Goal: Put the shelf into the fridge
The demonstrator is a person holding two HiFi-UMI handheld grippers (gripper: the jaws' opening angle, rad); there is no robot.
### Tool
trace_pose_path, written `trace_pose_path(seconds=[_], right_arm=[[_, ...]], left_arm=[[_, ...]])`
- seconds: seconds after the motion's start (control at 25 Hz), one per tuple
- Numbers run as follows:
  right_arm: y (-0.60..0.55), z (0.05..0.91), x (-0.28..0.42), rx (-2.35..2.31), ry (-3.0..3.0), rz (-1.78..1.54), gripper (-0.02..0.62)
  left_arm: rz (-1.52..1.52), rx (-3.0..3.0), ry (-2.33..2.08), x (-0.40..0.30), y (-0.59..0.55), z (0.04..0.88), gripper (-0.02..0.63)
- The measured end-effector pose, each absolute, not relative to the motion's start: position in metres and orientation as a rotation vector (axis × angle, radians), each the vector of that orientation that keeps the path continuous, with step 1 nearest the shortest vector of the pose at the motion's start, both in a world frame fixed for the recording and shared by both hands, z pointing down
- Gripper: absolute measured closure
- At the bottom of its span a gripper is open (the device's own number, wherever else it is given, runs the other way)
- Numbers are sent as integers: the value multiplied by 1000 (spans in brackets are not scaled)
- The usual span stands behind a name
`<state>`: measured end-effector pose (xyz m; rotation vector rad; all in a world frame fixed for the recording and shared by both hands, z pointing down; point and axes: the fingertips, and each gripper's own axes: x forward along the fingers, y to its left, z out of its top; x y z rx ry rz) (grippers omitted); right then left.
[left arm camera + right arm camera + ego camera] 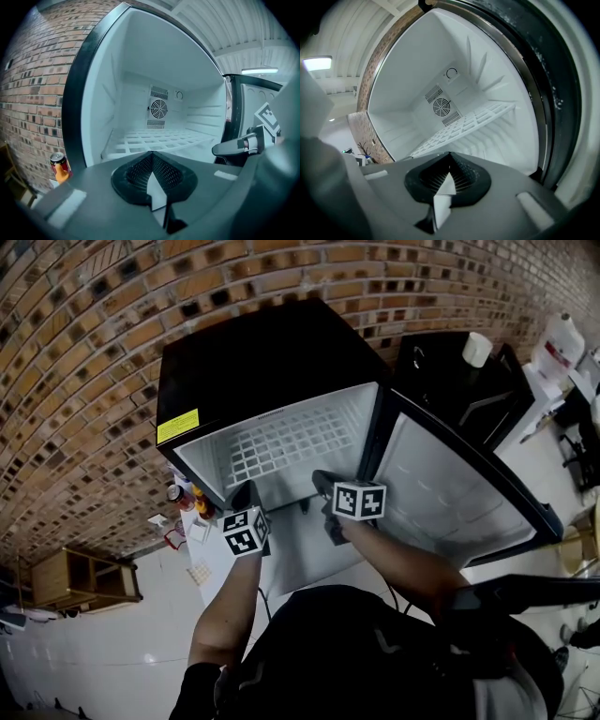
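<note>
The black mini fridge (262, 362) stands open, its door (450, 484) swung out to the right. The white grid shelf (291, 446) lies level inside on the side rails, shown in the left gripper view as shelf (159, 139) and in the right gripper view as shelf (464, 126). My left gripper (246, 495) and right gripper (323, 480) hover just outside the opening, in front of the shelf's front edge. The left gripper (152, 161) is shut with nothing in it. The right gripper (449, 161) is also shut and empty. Neither touches the shelf.
A fan grille (159, 108) sits on the fridge's back wall. A red can (58, 164) and bottles (183, 498) stand left of the fridge by the brick wall. A black appliance (459, 381) with a white cup (477, 349) is behind the door. A wooden crate (80, 577) lies far left.
</note>
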<state>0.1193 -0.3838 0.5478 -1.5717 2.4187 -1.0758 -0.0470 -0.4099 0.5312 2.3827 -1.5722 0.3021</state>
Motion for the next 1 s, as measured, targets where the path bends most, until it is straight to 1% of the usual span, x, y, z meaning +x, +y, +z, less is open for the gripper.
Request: trace_pose_path(seconds=[0.28, 0.68, 0.88, 1.0], right_arm=[[-365, 530, 114, -1469, 2448, -1071, 589], [-333, 500, 94, -1242, 2500, -1104, 589], [-318, 478, 87, -1166, 2603, -1014, 589], [-306, 455, 86, -1099, 2609, -962, 589]], left_arm=[[174, 2361, -1597, -49, -389, 505, 604], [68, 2304, -1629, -52, -330, 494, 604], [80, 2438, -1631, -43, -301, 466, 604], [64, 2488, -1655, -49, -285, 448, 604]])
